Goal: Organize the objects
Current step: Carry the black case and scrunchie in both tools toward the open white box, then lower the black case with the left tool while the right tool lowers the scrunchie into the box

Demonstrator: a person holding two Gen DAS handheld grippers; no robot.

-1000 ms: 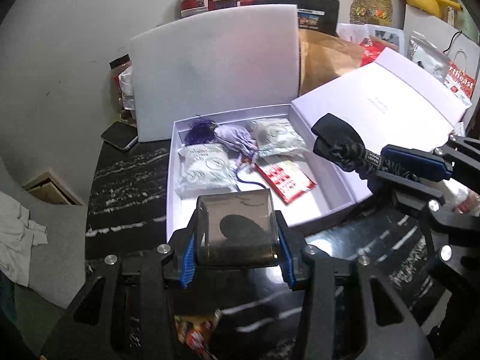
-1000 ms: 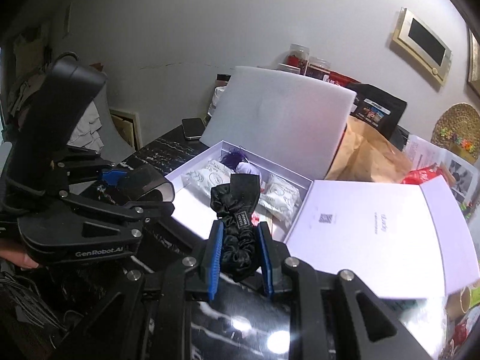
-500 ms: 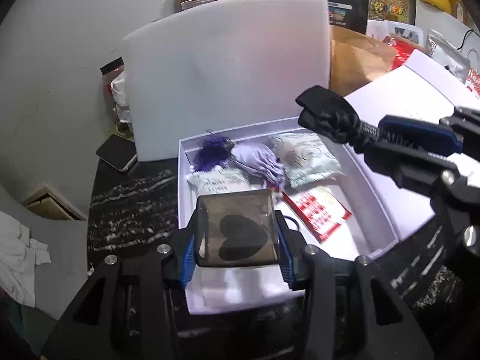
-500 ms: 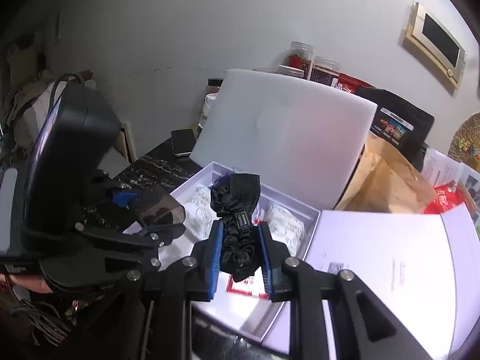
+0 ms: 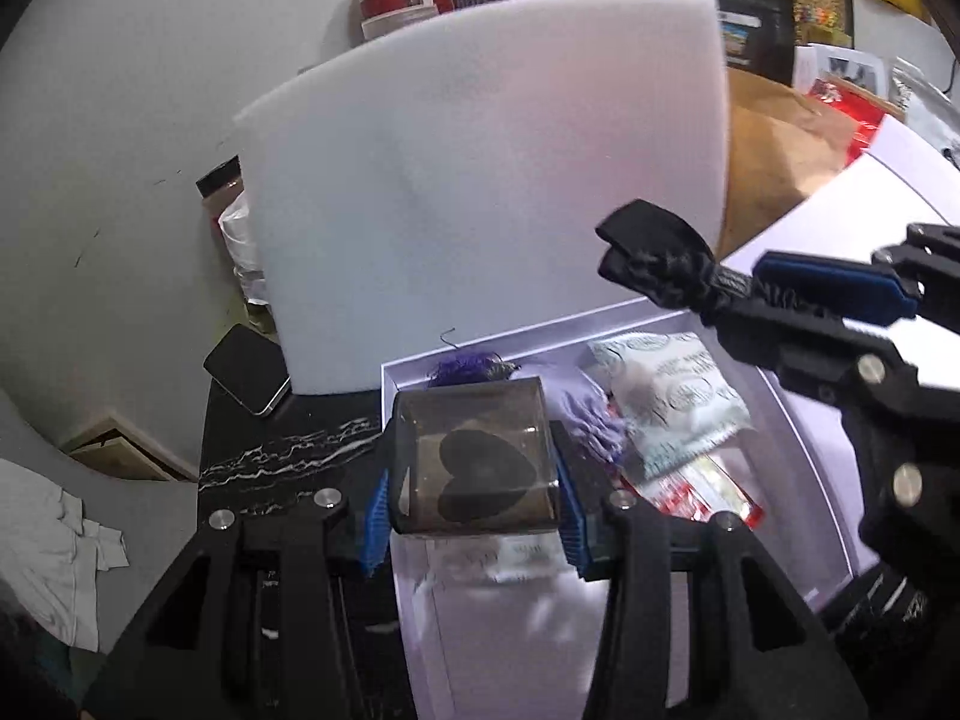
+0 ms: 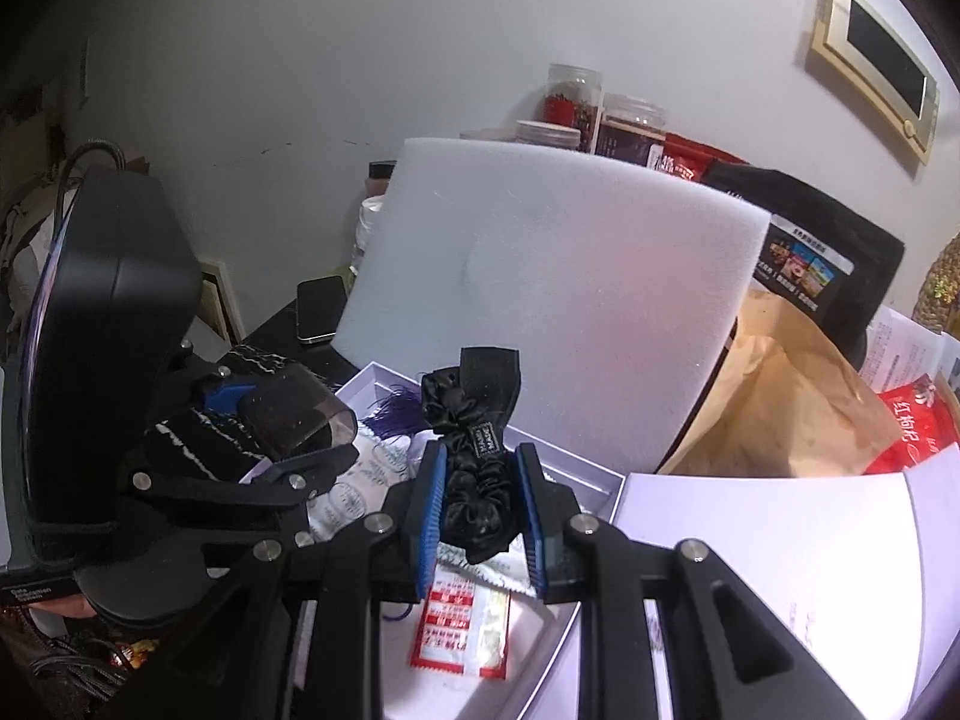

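Note:
My left gripper [image 5: 471,513] is shut on a smoky clear box with a black heart [image 5: 474,468] and holds it over the near left part of the open white gift box [image 5: 804,450]. My right gripper [image 6: 480,516] is shut on a black scrunchie [image 6: 474,468] above the same box; it also shows at the right of the left wrist view [image 5: 654,264]. In the box lie a purple tassel pouch [image 5: 576,414], white printed sachets [image 5: 672,402] and a red packet [image 6: 462,624].
A white foam sheet [image 5: 480,192] stands upright behind the box. A phone [image 5: 246,369] lies on the black marble table at the left. The box lid [image 6: 780,570] lies open at the right. Jars [image 6: 570,102], a brown paper bag [image 6: 762,402] and snack packets crowd the back.
Both grippers have moved forward over the gift box with their loads still held. The box and the foam sheet now look nearer.

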